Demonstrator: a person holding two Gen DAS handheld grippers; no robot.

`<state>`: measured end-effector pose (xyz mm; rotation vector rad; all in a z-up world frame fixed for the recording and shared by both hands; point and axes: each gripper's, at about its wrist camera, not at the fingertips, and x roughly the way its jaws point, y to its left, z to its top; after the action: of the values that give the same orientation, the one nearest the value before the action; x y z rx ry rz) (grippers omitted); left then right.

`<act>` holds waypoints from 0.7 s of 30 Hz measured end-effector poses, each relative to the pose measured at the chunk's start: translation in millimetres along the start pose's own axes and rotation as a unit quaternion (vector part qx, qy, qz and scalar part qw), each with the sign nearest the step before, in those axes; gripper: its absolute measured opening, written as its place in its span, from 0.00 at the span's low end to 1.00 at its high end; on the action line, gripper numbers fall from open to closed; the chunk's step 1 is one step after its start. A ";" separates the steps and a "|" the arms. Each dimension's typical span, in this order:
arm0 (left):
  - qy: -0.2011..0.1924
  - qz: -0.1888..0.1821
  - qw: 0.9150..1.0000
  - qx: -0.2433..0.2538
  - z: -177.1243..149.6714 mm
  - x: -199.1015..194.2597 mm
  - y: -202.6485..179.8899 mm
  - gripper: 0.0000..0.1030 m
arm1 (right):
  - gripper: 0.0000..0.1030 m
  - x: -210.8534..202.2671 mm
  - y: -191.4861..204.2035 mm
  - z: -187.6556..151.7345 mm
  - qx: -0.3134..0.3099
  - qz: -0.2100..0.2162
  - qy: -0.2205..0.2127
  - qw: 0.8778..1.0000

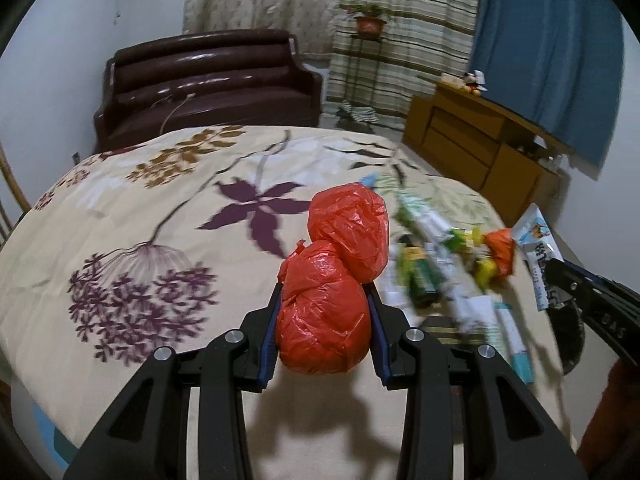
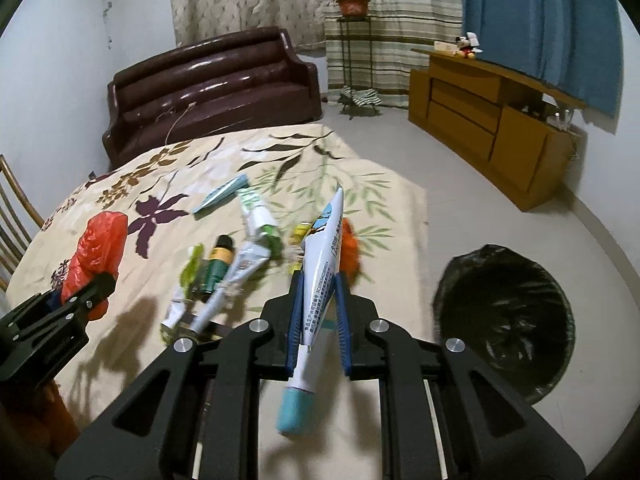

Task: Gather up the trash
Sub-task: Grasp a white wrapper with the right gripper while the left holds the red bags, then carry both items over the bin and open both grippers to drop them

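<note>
Left tongs (image 1: pixel 324 312) clamped on one red bag bundle (image 1: pixel 324 320); second red bag (image 1: pixel 350 232) just ahead, maybe tied on, could swing loose. Right tongs (image 2: pixel 320 312) clamped on one white tube (image 2: pixel 320 280), skewed with the cap hanging back, likely to slip. One black-lined bin (image 2: pixel 504 320) right of them. Ahead-left on the surface (image 2: pixel 120 208): one green bottle (image 2: pixel 218 266), at least three tubes, blurred wrappers, uncountable.
</note>
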<state>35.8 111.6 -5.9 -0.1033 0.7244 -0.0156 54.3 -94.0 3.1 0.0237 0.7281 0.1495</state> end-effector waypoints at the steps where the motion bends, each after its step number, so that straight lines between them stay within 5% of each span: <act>1: -0.001 -0.005 1.000 0.006 0.1 -0.8 -8.7 0.37 | 0.15 -2.3 -6.1 -0.9 0.002 -0.004 -0.002 1.000; 21: 0.012 -0.099 0.989 0.107 -4.4 24.8 -177.4 0.37 | 0.15 -15.5 -161.0 -29.7 0.075 -0.097 0.000 0.992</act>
<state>55.3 -66.5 -7.9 0.0297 0.7302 -0.2841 43.7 -256.4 -20.7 0.0952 0.7354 -0.0910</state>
